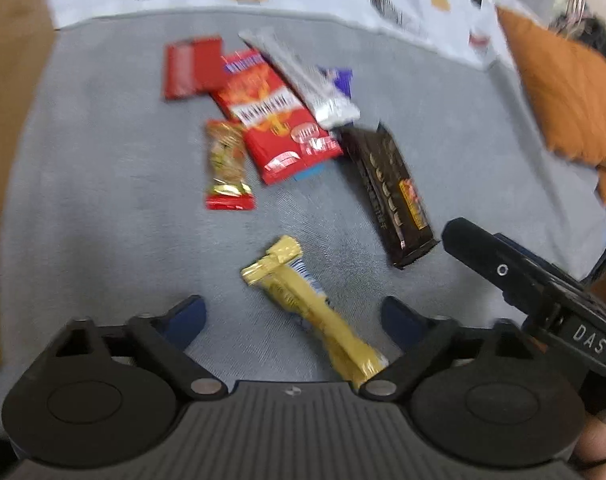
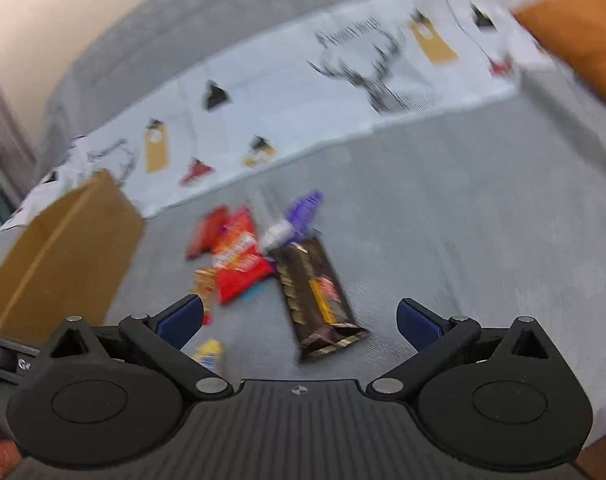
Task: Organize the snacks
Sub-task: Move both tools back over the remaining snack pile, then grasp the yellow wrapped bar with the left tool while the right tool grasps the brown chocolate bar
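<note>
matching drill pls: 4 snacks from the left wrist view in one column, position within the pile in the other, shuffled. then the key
Things:
1. gold wrapper
2. dark brown bar
3. plain red pack
4. silver wrapper

Places:
A. far left corner of the pile
B. lying across the top right edge of the big red printed pack
C. nearest, between the open fingers of the left tool
D. right edge of the pile, close to the right tool

Pairs: 1-C, 2-D, 3-A, 4-B
</note>
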A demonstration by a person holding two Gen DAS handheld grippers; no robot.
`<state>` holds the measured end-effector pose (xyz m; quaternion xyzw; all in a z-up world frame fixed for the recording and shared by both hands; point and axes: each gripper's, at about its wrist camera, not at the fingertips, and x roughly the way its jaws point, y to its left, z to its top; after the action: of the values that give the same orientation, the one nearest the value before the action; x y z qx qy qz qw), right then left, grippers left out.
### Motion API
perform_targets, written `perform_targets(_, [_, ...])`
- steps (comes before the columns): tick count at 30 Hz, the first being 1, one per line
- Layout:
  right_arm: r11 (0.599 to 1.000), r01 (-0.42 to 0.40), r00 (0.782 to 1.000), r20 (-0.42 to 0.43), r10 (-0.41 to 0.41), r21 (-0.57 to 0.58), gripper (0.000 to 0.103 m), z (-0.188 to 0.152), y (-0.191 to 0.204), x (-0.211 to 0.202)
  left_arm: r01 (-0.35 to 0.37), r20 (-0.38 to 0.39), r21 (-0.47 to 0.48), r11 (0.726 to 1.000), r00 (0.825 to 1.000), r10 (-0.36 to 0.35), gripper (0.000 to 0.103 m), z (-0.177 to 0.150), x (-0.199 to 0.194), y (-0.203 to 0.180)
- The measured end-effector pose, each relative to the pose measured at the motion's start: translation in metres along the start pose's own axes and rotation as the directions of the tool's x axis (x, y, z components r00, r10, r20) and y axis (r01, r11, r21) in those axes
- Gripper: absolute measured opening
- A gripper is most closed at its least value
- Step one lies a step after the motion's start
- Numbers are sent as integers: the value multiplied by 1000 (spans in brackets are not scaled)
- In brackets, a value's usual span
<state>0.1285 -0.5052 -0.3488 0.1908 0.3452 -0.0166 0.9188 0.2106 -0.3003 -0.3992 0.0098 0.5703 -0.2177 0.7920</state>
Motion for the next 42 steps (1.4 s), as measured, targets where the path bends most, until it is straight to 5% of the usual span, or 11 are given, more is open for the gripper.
perform_targets(5, [997, 75, 996, -43, -76, -19, 90, -2, 2, 28, -138, 58, 111, 984, 990, 132, 38, 15, 14, -16])
perform_targets(13, [944, 148, 984, -54, -171, -295, 61, -24, 42, 48, -130, 47, 11, 991, 990, 130, 14, 24, -2, 35])
perform_targets(19, [945, 149, 981, -75, -178, -291, 57, -45, 57, 29, -220, 117, 174, 960, 972, 202, 15, 25, -14, 25])
perform_targets(21, [952, 148, 982, -75, -174, -268, 57, -43, 56, 27, -197, 76, 142, 970, 979, 188, 33, 24, -14, 29])
perform_targets(23, [971, 128, 986, -80, -147, -202, 62, -38, 49, 27, -157, 79, 84, 984, 986, 150, 77, 17, -23, 36])
perform_targets(25, [983, 107, 990, -74, -119, -149, 76, -34, 44, 29, -163, 103, 76, 984, 983, 155, 82, 4, -29, 35])
perform_targets(27, [984, 89, 994, -55, -98, -154, 87, -33, 44, 36, -182, 93, 136, 974, 981, 171, 79, -8, -23, 29])
perform_targets(29, [972, 107, 991, -52, -120, -211, 91, -36, 49, 48, -186, 72, 189, 964, 982, 175, 45, -16, -10, 26])
perform_targets(33, [939, 130, 987, -47, -153, -318, 85, -38, 60, 56, -205, 136, 211, 956, 974, 179, 16, -17, -6, 22])
perform_targets(36, [942, 149, 985, -41, -168, -302, 42, -33, 58, 47, -202, 151, 181, 963, 973, 176, 16, -7, -15, 20])
perform_targets(42, [958, 122, 986, -75, -146, -260, 41, -40, 71, 28, -178, 186, 177, 968, 972, 145, 16, -3, -40, 18])
